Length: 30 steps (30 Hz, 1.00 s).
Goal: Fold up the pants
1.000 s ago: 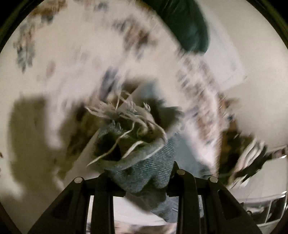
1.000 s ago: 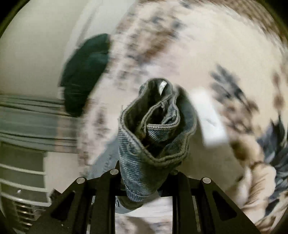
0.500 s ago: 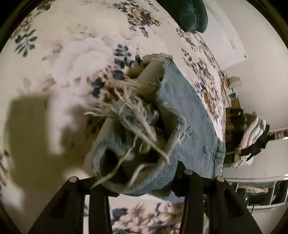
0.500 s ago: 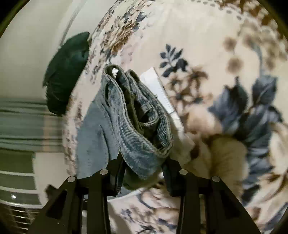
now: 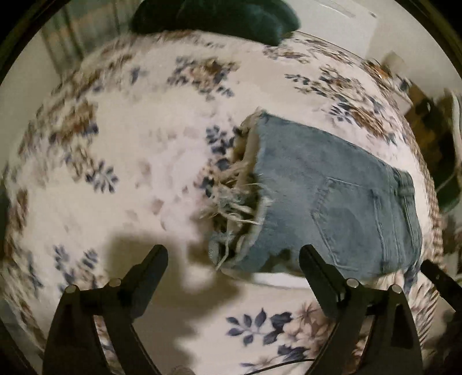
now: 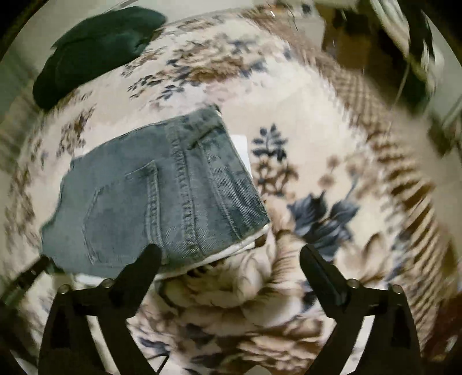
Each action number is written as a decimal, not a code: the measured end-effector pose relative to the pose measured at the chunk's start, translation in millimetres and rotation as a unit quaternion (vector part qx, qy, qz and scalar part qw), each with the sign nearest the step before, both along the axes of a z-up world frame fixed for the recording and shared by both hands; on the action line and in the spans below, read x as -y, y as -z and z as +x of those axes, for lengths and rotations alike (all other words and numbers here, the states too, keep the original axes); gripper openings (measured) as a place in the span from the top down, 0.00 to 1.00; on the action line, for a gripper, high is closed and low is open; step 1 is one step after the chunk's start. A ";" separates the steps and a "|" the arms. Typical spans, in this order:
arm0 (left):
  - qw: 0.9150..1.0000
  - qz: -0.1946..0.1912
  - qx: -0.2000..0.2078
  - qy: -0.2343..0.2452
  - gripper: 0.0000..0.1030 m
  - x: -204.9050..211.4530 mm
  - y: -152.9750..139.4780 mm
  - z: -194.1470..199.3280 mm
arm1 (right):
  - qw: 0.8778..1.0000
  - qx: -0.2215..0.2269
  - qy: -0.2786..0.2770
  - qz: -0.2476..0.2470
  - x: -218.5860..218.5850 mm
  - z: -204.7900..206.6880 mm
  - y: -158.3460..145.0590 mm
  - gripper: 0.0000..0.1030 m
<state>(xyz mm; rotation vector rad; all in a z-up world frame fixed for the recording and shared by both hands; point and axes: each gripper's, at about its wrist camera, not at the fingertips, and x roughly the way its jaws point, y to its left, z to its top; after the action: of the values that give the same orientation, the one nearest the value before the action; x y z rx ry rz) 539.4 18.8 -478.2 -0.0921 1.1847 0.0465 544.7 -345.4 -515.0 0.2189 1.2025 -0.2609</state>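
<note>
Folded light-blue denim pants (image 5: pixel 332 199) lie flat on a floral blanket (image 5: pixel 130 161), back pocket up, frayed hems (image 5: pixel 234 199) at their left end. A white sheet (image 5: pixel 277 278) shows under their near edge. My left gripper (image 5: pixel 234 256) is open and empty, just in front of the frayed end. In the right wrist view the pants (image 6: pixel 150 196) lie with the waistband end to the right, white sheet (image 6: pixel 242 147) beneath. My right gripper (image 6: pixel 229 256) is open and empty, near the waistband corner.
A dark green cushion (image 5: pixel 219 17) sits at the far edge of the blanket, also in the right wrist view (image 6: pixel 92 49). Dark furniture and clutter (image 5: pixel 427 124) stand beyond the blanket's right side. The other gripper's finger (image 5: pixel 441 282) shows at the right.
Both grippers were shut on the pants' ends; now both have opened and drawn back, and the pants lie folded flat on the blanket.
</note>
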 end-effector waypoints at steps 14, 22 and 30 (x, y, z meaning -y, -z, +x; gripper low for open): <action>0.997 0.044 0.065 0.022 0.10 31.9 -139.5 -84.3 | 0.994 0.088 -0.016 -0.056 -32.7 -106.0 -170.8 0.00; 0.989 0.054 0.131 0.031 0.10 45.8 -261.4 -184.6 | 0.986 0.154 -0.032 -0.057 -39.9 -214.9 -298.0 0.00; 0.982 0.054 0.175 0.036 0.10 61.6 -342.8 -275.6 | 0.974 0.211 -0.053 -0.066 -43.5 -325.4 -400.6 0.00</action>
<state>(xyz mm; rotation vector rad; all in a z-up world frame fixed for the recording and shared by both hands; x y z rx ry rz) 263.8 -42.8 -135.4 0.0383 0.8318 0.0294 219.3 -302.0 -114.5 0.0865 0.7688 -0.1885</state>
